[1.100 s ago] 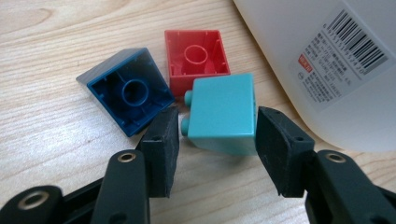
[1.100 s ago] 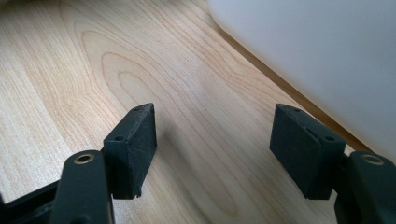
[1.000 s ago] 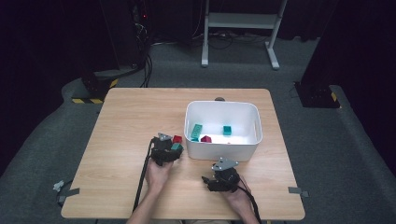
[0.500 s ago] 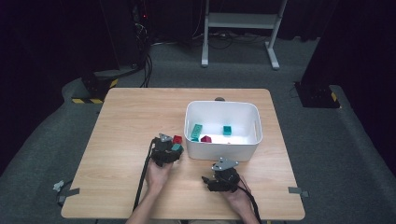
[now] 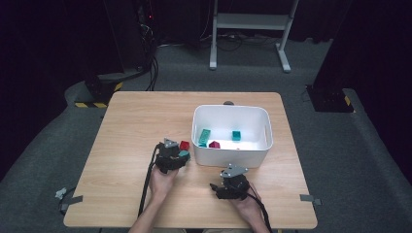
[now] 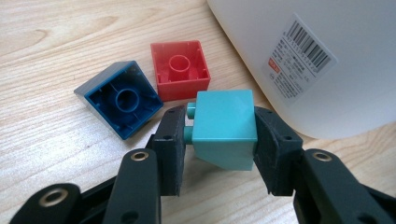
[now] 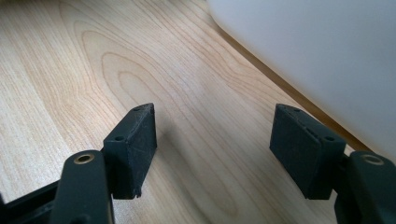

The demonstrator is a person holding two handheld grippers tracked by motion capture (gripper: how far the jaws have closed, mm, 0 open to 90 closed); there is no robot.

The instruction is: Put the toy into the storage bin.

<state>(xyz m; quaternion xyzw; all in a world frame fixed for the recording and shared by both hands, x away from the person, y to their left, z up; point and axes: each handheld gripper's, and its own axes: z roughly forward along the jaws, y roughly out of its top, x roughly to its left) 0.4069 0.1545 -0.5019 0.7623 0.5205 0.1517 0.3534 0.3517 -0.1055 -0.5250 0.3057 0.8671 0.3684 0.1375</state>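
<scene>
A teal brick (image 6: 224,121) lies on its side between the jaws of my left gripper (image 6: 217,126). The jaws have just been closing; the right pad (image 6: 273,140) lies flat on the brick's side and the studs touch the left pad (image 6: 170,140). In the high view my left gripper (image 5: 180,156) sits just left of the white bin (image 5: 231,109). A red brick (image 6: 180,70) and a blue brick (image 6: 121,98) lie hollow side up just beyond the jaws. My right gripper (image 7: 215,140) stands open over bare wood, close to the bin's front wall (image 7: 327,56).
The bin (image 6: 327,46) carries a barcode label and holds two teal bricks (image 5: 204,137) and a dark red one (image 5: 214,144). The wooden table (image 5: 136,121) has free room to the left and at the back. A metal stand (image 5: 250,29) is on the floor beyond.
</scene>
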